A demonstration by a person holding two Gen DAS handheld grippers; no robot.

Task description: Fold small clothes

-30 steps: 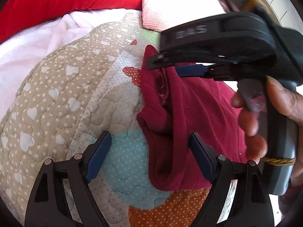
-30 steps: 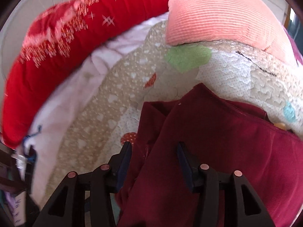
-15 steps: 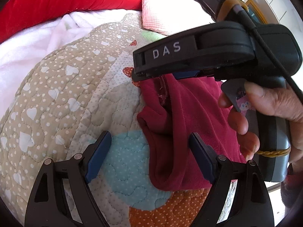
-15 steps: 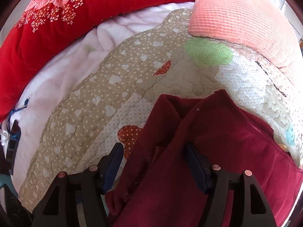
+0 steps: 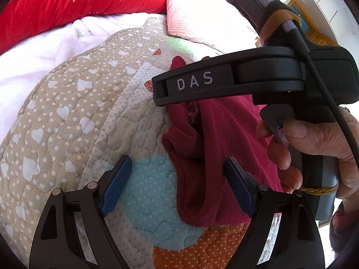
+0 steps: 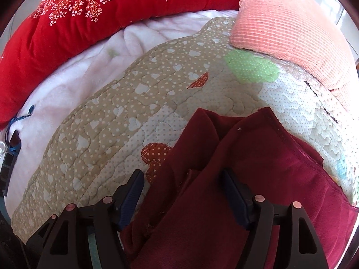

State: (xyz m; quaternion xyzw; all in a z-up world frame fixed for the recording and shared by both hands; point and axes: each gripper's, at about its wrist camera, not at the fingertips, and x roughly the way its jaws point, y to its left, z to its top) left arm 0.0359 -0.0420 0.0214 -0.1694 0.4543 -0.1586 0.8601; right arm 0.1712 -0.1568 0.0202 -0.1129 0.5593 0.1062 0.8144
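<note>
Soft maroon garment (image 5: 215,148) lies crumpled on the quilt (image 5: 89,116), lower right of the frame.
Both the left gripper (image 5: 177,186) and the right gripper (image 6: 182,196) have fingers apart, holding nothing; the cloth looks light and limp, best pinched at a hemmed edge.

A small dark red garment of soft fleece-like fabric (image 5: 215,148) (image 6: 235,179) lies partly folded on a quilted bedspread. Its left edge is bunched into rolled folds, and a stitched hem runs along the far right side.
</note>
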